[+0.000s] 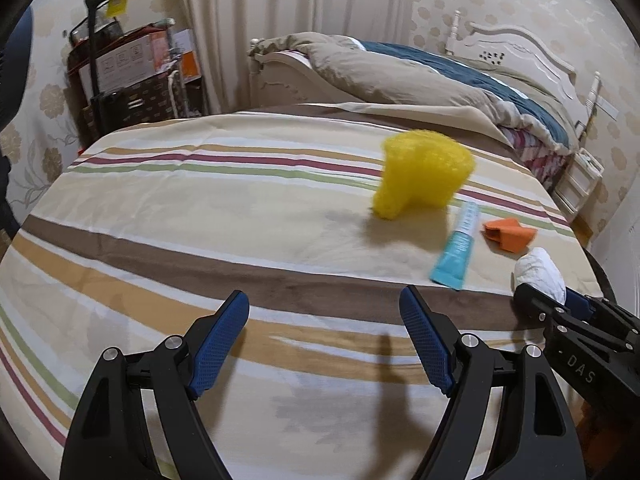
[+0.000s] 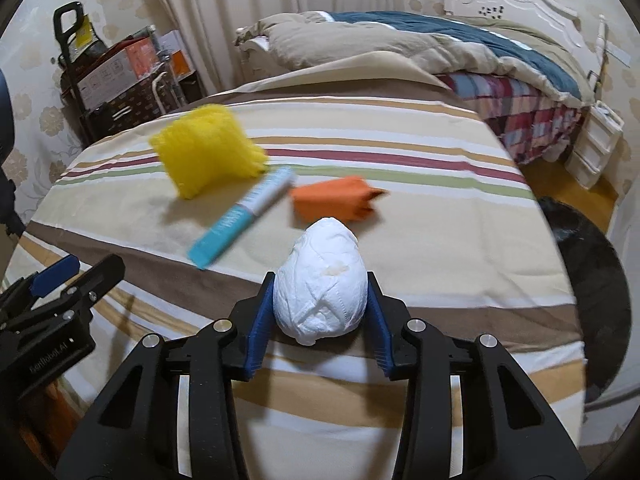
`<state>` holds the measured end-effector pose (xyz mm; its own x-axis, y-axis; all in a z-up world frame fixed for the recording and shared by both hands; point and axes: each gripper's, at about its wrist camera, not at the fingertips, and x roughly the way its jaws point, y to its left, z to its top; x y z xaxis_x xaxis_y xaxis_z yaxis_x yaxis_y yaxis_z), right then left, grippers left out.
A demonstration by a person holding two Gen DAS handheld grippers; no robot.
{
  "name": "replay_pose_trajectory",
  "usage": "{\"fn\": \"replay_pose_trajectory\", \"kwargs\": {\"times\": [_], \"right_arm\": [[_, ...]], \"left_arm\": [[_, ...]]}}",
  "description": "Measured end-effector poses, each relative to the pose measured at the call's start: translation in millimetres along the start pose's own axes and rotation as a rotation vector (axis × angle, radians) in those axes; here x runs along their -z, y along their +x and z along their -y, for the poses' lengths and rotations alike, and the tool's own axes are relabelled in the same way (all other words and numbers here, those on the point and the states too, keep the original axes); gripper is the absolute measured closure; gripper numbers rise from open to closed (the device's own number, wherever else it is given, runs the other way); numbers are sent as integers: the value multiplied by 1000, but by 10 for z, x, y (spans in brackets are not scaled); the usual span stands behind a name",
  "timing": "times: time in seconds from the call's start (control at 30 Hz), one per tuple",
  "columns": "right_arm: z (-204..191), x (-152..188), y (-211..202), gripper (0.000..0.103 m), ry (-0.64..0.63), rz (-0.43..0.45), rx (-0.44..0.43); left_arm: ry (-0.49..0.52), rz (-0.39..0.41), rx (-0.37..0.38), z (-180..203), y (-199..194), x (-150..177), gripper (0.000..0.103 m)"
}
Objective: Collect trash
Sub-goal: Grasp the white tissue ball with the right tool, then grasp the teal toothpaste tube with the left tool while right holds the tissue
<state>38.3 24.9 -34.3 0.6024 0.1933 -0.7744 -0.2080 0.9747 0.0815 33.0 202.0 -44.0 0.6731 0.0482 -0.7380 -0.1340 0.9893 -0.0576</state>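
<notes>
A white crumpled paper wad [image 2: 320, 292] sits near the front of the striped cloth [image 2: 420, 248], and my right gripper [image 2: 320, 280] is shut on it, a blue pad pressed against each side. Beyond the wad lie an orange folded piece [image 2: 336, 198], a teal and white tube [image 2: 240, 216] and a yellow mesh scrubber [image 2: 208, 156]. My left gripper [image 1: 324, 296] is open over bare cloth [image 1: 200, 208] with nothing between its fingers. From the left wrist, the scrubber [image 1: 424, 172], tube [image 1: 456, 248], orange piece [image 1: 508, 236] and wad [image 1: 538, 268] are at the right, the right gripper [image 1: 550, 296] around the wad.
A bed with a beige and blue duvet [image 2: 420, 44] stands behind the clothed surface. A trolley with boxes [image 1: 120, 68] is at the back left. A white drawer unit [image 2: 596, 144] is at the right, and a dark rounded object [image 2: 588, 280] is beside the right edge.
</notes>
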Motion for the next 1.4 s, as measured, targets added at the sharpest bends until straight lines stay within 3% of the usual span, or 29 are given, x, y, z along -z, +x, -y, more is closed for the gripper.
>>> {"fn": "replay_pose_trajectory", "kwargs": {"times": [0.4,0.83,0.93,1.1,1.4], "right_arm": [[630,-28,-46,62,86,11,49],[737,-62,-19,60,95,15,5],[743,-57,-22,60,98,16,-3],[751,-58,-23,60,99,16,-5],[748,-56,-27,60,99,16,-5]], "left_arm": [[81,-33,77,525,192,-135,26],[135,-82,80,774,454,-290,41],[155,-75,79,797,443,-277,51],[207,-62,83,876,413,-247,75],[181,-61,141,839,367,-220,82]]}}
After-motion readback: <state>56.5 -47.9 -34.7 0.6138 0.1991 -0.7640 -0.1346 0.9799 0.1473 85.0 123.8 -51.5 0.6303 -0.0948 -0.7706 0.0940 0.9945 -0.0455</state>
